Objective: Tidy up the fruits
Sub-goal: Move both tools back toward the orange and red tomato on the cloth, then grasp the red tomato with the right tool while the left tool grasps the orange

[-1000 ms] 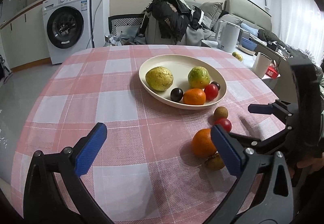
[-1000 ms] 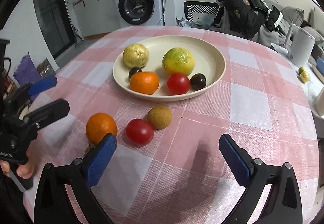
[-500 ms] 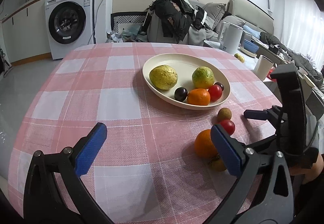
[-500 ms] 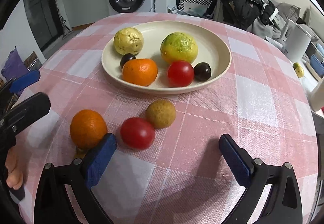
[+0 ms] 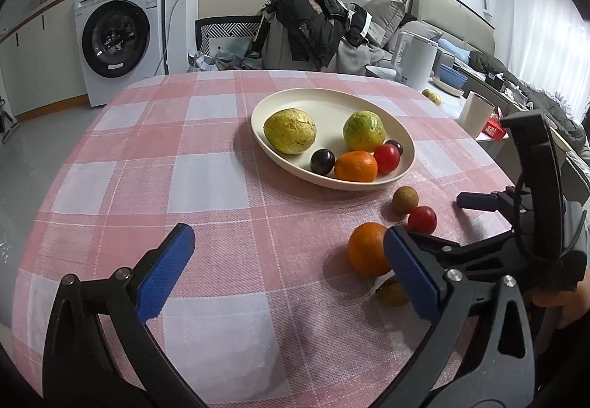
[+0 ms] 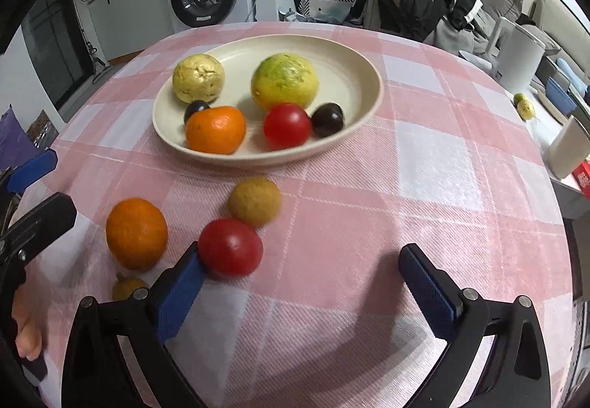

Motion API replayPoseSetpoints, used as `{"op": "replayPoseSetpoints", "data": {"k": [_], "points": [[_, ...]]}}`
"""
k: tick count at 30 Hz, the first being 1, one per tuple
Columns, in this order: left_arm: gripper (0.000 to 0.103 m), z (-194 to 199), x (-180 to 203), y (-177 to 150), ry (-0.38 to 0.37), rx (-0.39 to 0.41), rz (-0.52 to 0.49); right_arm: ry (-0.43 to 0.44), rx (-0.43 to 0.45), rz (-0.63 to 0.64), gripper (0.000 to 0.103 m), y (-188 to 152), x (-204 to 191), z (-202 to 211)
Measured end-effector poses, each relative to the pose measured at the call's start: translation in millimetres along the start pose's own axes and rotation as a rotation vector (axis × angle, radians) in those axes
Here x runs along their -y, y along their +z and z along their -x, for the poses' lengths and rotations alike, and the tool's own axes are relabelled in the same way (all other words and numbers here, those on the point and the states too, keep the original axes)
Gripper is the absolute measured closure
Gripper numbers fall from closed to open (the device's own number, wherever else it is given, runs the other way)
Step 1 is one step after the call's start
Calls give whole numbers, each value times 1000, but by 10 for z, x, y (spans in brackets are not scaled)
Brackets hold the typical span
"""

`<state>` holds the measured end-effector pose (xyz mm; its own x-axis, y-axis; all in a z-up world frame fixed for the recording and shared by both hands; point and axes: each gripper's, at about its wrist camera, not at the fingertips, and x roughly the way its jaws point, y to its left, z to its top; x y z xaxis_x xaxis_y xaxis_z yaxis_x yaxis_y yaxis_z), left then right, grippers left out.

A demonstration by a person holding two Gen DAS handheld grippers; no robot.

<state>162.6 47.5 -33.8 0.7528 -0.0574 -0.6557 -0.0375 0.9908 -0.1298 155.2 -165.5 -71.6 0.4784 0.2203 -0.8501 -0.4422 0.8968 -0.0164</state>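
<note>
A cream plate [image 6: 365, 76] [image 5: 332, 98] on the pink checked tablecloth holds two yellow-green fruits, an orange, a red tomato and two dark plums. On the cloth in front of it lie a red tomato [image 6: 230, 246] [image 5: 422, 219], a brown round fruit [image 6: 254, 201] [image 5: 405, 200], an orange [image 6: 135, 233] [image 5: 367, 249] and a small yellow-brown fruit [image 6: 127, 288] [image 5: 392, 292]. My right gripper [image 6: 302, 282] is open, its left finger beside the loose tomato. My left gripper [image 5: 291, 275] is open and empty, left of the loose fruits.
The round table's edge [image 5: 44, 209] drops to the floor at left. A washing machine [image 5: 118, 32] and a chair piled with clothes [image 5: 309, 28] stand behind. A white kettle [image 5: 415, 56] and a cup [image 5: 475, 113] sit on a side table at right.
My right gripper has moved forward and down toward the loose tomato, which now lies by its left finger. My left gripper has shifted a little; both stay open.
</note>
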Motion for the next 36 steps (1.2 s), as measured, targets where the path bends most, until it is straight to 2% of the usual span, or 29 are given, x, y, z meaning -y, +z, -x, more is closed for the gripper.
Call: {"op": "replayPoseSetpoints", "data": {"k": [10, 13, 18, 24, 31, 36], "points": [[1, -20, 36, -12, -3, -6, -21, 23, 21, 44, 2, -66, -22, 46], [1, -24, 47, -12, -6, -6, -23, 26, 37, 74, 10, -72, -89, 78], [1, -15, 45, -21, -8, -3, -25, 65, 46, 88, 35, -72, -125, 128], [1, -14, 43, -22, -9, -5, -25, 100, 59, 83, 56, -77, -118, 160], [1, -9, 61, -30, -20, -11, -27, 115, 64, 106, 73, -80, -169, 169], [1, -19, 86, -31, -41, -23, -28, 119, 74, 102, 75, -80, -154, 193]]}}
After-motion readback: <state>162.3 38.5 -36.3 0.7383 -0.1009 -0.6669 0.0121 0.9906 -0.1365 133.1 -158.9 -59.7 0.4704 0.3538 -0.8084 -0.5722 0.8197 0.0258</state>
